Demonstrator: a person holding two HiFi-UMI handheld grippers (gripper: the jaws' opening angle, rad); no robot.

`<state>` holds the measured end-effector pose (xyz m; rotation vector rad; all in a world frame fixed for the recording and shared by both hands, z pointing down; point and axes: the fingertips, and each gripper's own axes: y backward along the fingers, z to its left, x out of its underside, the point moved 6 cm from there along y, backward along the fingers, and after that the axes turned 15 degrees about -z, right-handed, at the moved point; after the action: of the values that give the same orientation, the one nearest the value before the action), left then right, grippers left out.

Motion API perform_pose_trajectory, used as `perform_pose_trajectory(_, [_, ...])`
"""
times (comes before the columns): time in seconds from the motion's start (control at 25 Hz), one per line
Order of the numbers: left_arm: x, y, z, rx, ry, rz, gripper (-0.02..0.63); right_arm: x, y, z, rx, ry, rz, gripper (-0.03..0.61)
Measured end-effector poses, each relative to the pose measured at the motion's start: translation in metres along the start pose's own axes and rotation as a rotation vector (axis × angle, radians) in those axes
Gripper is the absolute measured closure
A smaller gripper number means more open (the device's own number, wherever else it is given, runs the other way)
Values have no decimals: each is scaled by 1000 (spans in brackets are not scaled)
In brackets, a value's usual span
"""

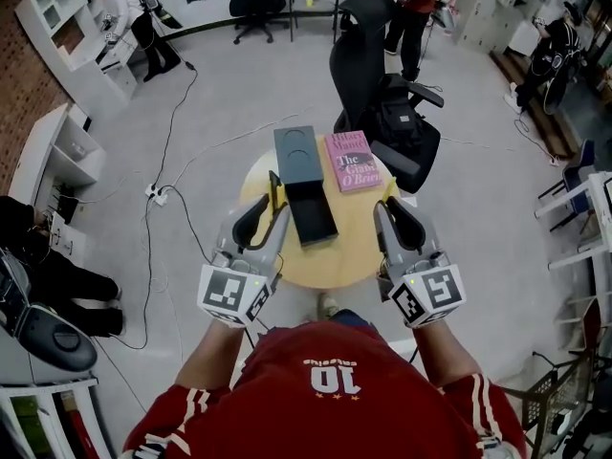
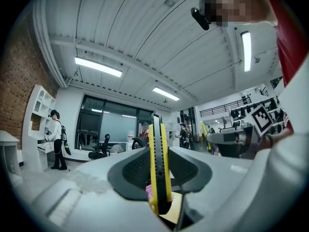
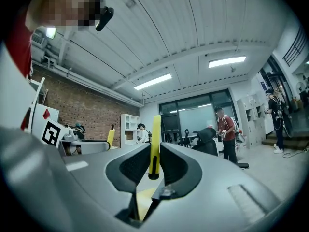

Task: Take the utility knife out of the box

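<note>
My left gripper (image 1: 272,208) is shut on a yellow and black utility knife (image 1: 275,193), which stands upright between the pads (image 2: 159,151). It hangs above the left side of the round wooden table (image 1: 356,249). The dark grey box (image 1: 314,214) lies open in the middle of the table, with its lid part (image 1: 295,151) behind it. My right gripper (image 1: 386,208) hovers above the table's right side. It is shut on a slim yellow piece (image 3: 155,139) that sticks up from the jaws; I cannot tell what this piece is. Both grippers point level.
A pink book (image 1: 352,161) lies on the table right of the box lid. A black office chair (image 1: 382,103) stands just behind the table. Cables run over the floor at the left. White shelves and other people stand at the room's edges.
</note>
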<state>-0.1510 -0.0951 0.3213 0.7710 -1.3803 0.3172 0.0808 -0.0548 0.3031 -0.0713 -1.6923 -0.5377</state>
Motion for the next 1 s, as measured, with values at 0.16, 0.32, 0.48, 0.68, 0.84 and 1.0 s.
perform_pose_trajectory(0.16, [-1, 6, 1, 3, -9, -11, 486, 3, 7, 5, 5, 5, 1, 522])
perform_pose_trajectory(0.32, [-3, 17, 1, 19, -23, -1, 486, 3, 9, 16, -4, 9, 1, 522])
perform_pose_trajectory(0.48, [-4, 25, 3, 16, -22, -1, 486, 5, 11, 23, -8, 12, 2, 522])
perform_pose_trajectory(0.68, [-5, 34, 5, -6, -22, -2, 486, 7, 15, 30, -9, 20, 12, 522])
perform_pose_trajectory(0.84, [-9, 40, 6, -25, -34, -4, 486, 8, 18, 32, 5, 23, 18, 522])
perform_pose_trajectory(1.0, [-12, 46, 13, -47, -44, -7, 486, 6, 20, 33, 29, 29, 20, 522])
